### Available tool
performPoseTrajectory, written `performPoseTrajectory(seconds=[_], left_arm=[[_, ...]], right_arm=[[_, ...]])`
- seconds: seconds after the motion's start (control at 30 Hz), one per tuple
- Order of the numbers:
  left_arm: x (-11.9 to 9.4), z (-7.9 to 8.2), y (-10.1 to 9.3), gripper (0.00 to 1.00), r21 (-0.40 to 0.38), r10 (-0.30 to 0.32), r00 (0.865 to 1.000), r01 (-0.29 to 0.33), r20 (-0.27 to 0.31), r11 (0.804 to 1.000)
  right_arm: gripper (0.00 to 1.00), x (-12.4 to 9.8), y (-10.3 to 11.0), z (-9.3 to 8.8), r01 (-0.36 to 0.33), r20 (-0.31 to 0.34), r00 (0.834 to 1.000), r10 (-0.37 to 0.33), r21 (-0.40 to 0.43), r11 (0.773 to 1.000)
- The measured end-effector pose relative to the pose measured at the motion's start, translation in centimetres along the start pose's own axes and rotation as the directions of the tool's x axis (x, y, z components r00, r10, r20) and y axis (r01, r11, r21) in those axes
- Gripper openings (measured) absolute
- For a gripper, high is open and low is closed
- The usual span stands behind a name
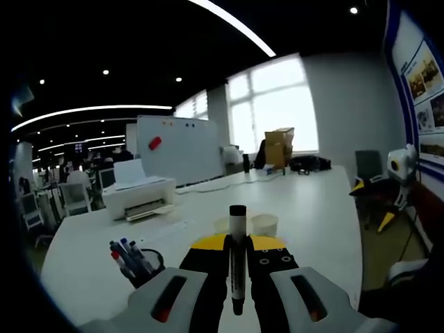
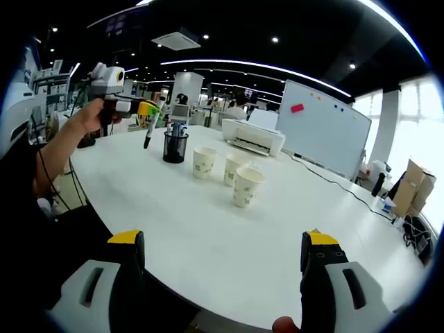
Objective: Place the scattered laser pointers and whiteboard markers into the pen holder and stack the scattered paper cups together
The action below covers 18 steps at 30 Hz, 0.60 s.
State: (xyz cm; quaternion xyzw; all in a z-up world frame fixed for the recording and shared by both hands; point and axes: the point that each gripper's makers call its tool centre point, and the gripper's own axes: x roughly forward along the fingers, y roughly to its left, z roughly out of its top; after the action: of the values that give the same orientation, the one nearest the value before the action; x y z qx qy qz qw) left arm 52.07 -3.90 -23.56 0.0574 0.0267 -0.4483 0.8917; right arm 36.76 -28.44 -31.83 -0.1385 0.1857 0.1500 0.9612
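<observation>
My left gripper (image 1: 237, 244) is shut on a whiteboard marker (image 1: 237, 218) with a white body and a black cap that points forward. The black mesh pen holder (image 1: 143, 268), with several markers standing in it, lies low and to the left of the jaws. Two paper cups (image 1: 264, 223) stand beyond the jaw tips. In the right gripper view, the left gripper (image 2: 143, 112) hangs with its marker (image 2: 148, 137) just left of and above the pen holder (image 2: 175, 148). Three paper cups (image 2: 204, 162) (image 2: 234, 168) (image 2: 248, 187) stand upright and apart. My right gripper (image 2: 222, 260) is wide open over the near table edge.
A long white table (image 2: 173, 222) carries everything. A white printer (image 2: 253, 137) sits behind the cups, with a whiteboard (image 2: 322, 128) beyond it. A person's arm (image 2: 59, 142) reaches in from the left. Chairs (image 1: 371, 187) stand along the table's right side.
</observation>
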Motion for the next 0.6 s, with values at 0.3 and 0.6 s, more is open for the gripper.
performPoseTrajectory(seconds=[0.3,0.6], left_arm=[[-0.4,0.3,0.8,0.14,-0.001,0.016,1.0,-0.016,0.006,1.0],[-0.7,0.5,1.3,0.14,0.005,0.03,1.0,-0.03,0.008,1.0]], right_arm=[[0.88,0.0,0.0,0.1,-0.001,0.002,1.0,0.001,-0.003,1.0],[0.88,0.0,0.0,0.3,-0.001,0.002,1.0,0.001,-0.008,1.0]])
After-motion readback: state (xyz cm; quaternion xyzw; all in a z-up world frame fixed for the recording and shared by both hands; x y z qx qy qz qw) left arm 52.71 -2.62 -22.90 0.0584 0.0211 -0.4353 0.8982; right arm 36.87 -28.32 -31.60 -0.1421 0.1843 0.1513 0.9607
